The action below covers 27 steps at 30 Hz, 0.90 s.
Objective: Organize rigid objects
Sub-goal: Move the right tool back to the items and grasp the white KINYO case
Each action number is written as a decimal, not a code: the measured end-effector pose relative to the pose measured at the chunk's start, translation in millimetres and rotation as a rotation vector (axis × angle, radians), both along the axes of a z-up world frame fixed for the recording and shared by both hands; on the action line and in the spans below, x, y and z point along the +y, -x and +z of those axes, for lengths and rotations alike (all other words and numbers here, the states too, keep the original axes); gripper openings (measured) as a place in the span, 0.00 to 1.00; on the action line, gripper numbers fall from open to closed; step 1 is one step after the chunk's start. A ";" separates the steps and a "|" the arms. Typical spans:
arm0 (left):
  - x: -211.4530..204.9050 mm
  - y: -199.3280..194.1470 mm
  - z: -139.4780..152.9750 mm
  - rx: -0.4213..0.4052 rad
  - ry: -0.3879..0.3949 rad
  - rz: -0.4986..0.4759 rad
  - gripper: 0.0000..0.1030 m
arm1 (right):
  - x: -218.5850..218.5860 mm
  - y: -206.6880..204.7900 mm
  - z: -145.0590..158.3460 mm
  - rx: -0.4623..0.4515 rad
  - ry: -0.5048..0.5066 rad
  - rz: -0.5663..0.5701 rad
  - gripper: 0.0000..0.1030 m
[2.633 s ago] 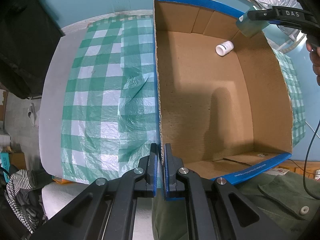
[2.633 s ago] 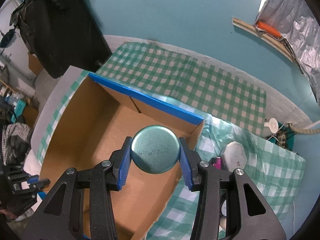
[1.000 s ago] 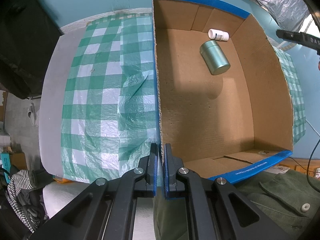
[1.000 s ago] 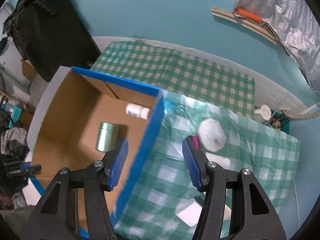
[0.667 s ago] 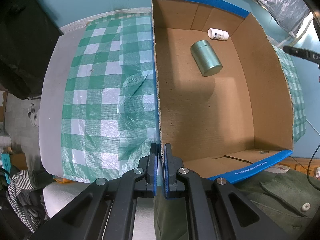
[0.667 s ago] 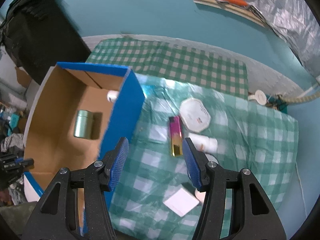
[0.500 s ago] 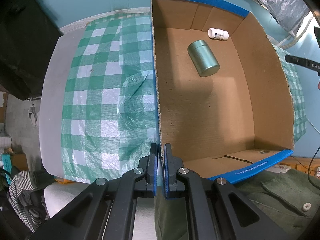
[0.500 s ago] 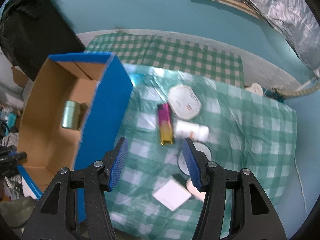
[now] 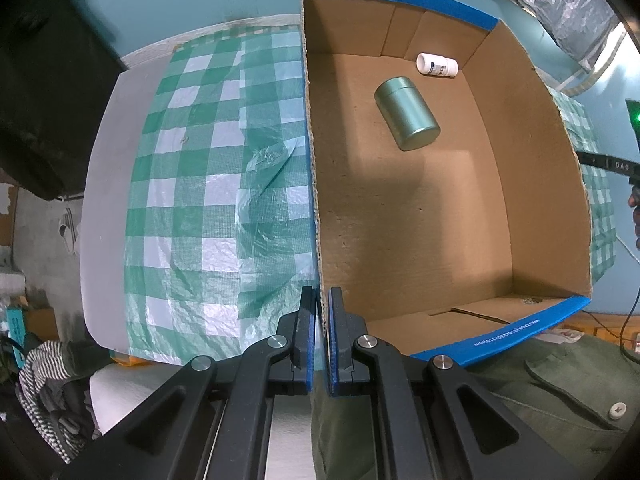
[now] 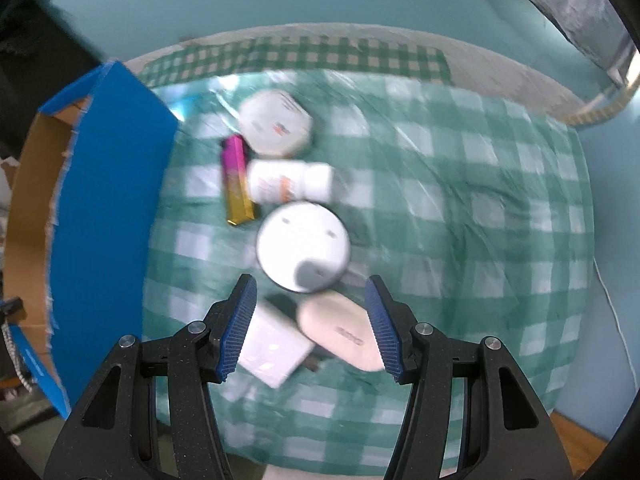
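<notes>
An open cardboard box (image 9: 532, 184) with blue rims holds a green metal tin (image 9: 407, 118) lying on its side and a small white bottle (image 9: 437, 65) at the far end. My left gripper (image 9: 322, 344) is shut on the box's near left wall. My right gripper (image 10: 310, 326) is open and empty above the checked cloth, right of the box (image 10: 108, 200). Below it lie a round white disc (image 10: 303, 247), a white bottle (image 10: 288, 187), a pink and gold lighter (image 10: 237, 181), a white octagonal case (image 10: 275, 122), a white oval case (image 10: 340, 332) and a white flat card (image 10: 274, 350).
A green checked cloth (image 9: 208, 184) covers the table left of the box and under the loose items (image 10: 460, 200). A dark garment (image 9: 44, 92) hangs at the left. A teal wall stands behind the table.
My right gripper let go of the green tin into the box, then swung right, over the loose items on the cloth. The tin rolled a little. My left gripper has stayed on the box wall.
</notes>
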<state>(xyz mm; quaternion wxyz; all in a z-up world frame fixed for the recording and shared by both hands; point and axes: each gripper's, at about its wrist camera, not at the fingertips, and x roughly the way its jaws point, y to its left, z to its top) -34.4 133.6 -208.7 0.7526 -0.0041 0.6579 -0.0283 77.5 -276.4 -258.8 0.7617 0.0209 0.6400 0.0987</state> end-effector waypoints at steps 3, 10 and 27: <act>0.9 0.0 0.8 -0.001 0.003 0.000 0.06 | -10.1 4.9 -9.1 0.014 -0.008 -0.024 0.55; 1.1 -0.6 1.0 0.000 0.004 0.000 0.06 | -10.9 9.6 -23.6 0.043 0.017 -0.007 0.55; 1.2 0.8 1.5 0.002 0.003 0.010 0.06 | -23.2 7.4 -46.7 0.047 0.111 -0.018 0.59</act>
